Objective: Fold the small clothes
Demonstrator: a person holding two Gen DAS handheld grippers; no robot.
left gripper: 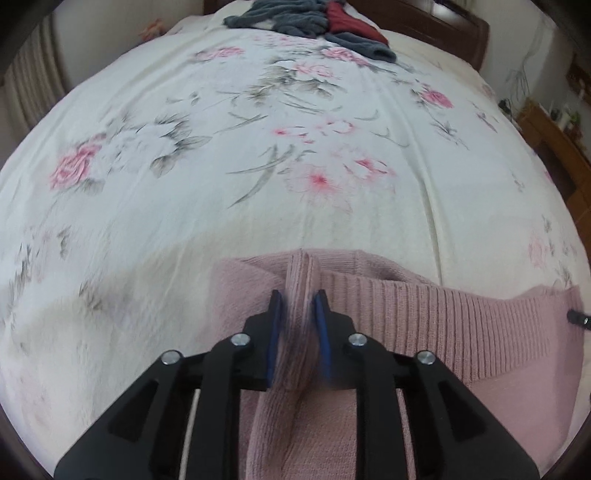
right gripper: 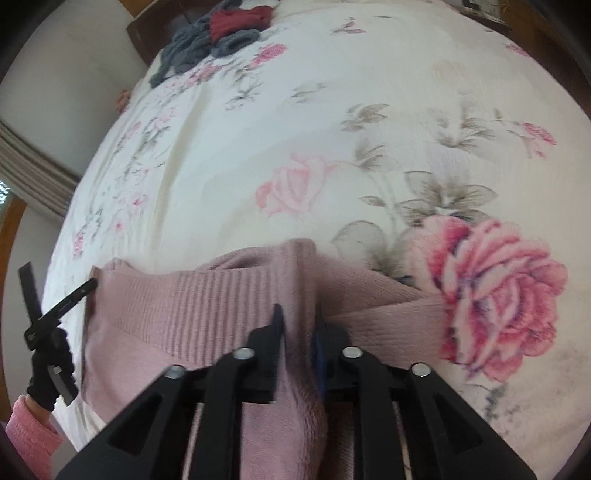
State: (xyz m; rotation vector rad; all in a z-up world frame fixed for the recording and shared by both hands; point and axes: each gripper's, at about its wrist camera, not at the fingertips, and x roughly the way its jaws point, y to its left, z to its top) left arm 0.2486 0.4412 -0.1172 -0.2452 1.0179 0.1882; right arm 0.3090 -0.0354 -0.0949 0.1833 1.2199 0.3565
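Both tools are clenched on the pink knit sweater (left gripper: 424, 325): the left gripper (left gripper: 298, 301) and right gripper (right gripper: 299, 314) each pinch a fold at the near edge of the floral bedspread (left gripper: 258, 155). Grey and red clothes (left gripper: 314, 18) lie by the wooden headboard (left gripper: 443, 26).

Left gripper (left gripper: 298, 295): black, blue-padded jaws clamped on a raised fold of a dusty-pink ribbed knit sweater (left gripper: 443, 332). Sweater lies on a white floral bedsheet (left gripper: 221, 166). Far end: heap of grey fleecy clothes (left gripper: 288, 16) beside a dark red garment (left gripper: 347, 22).
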